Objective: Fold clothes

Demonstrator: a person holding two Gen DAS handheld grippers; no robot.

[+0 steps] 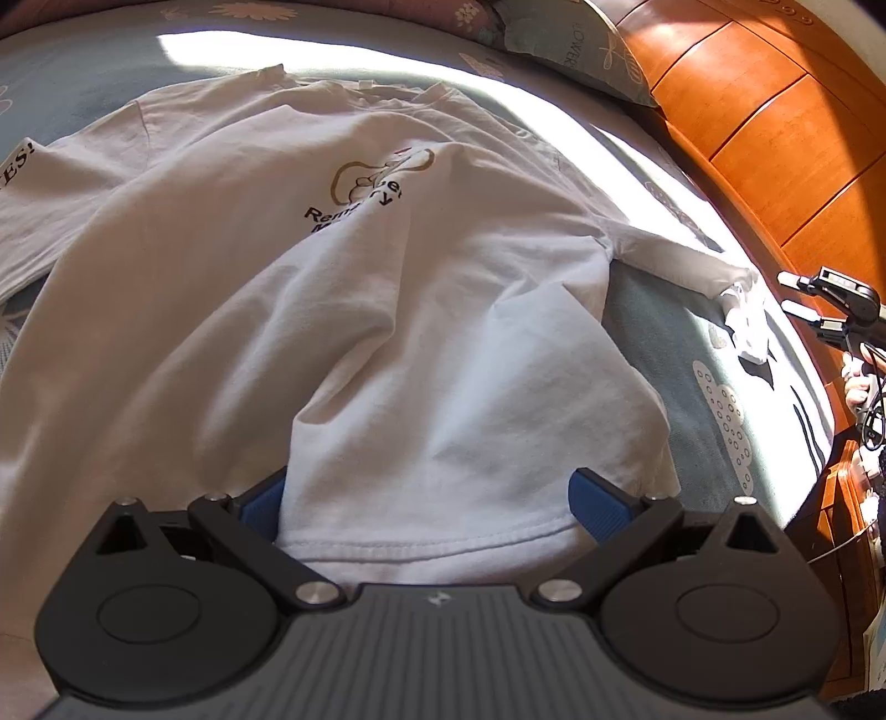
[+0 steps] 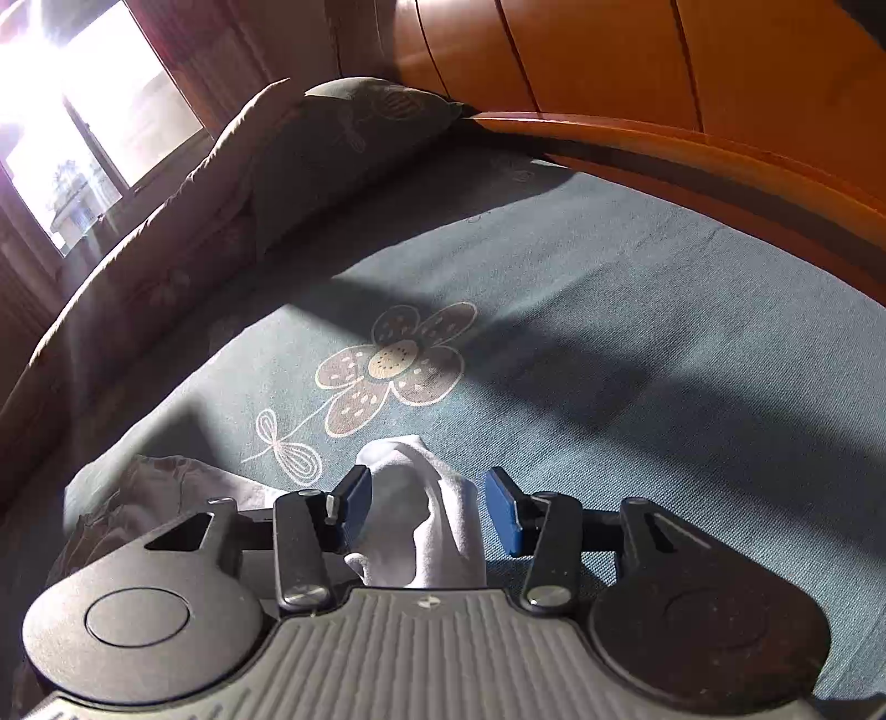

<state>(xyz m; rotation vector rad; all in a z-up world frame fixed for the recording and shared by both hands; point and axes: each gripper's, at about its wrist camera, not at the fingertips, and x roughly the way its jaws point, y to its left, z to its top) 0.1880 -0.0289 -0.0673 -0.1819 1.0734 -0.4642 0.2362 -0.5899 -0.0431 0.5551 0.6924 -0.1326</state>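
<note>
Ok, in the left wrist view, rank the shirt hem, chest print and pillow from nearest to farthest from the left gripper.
1. Shirt hem: between the fingers of the left gripper, at the bottom of the view.
2. Chest print: mid-shirt, up the bed.
3. Pillow: top right, against the wooden headboard.

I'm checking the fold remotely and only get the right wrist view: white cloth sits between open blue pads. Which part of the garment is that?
Observer: The left wrist view shows it is the end of a long sleeve, stretched out from a white shirt spread on the bed.
Operator: Where is the left gripper?
Observer: The left gripper is at the shirt's bottom hem, wide open, cloth between its pads.
Operator: Any print showing?
Observer: Yes, a chest logo faces up.
</note>
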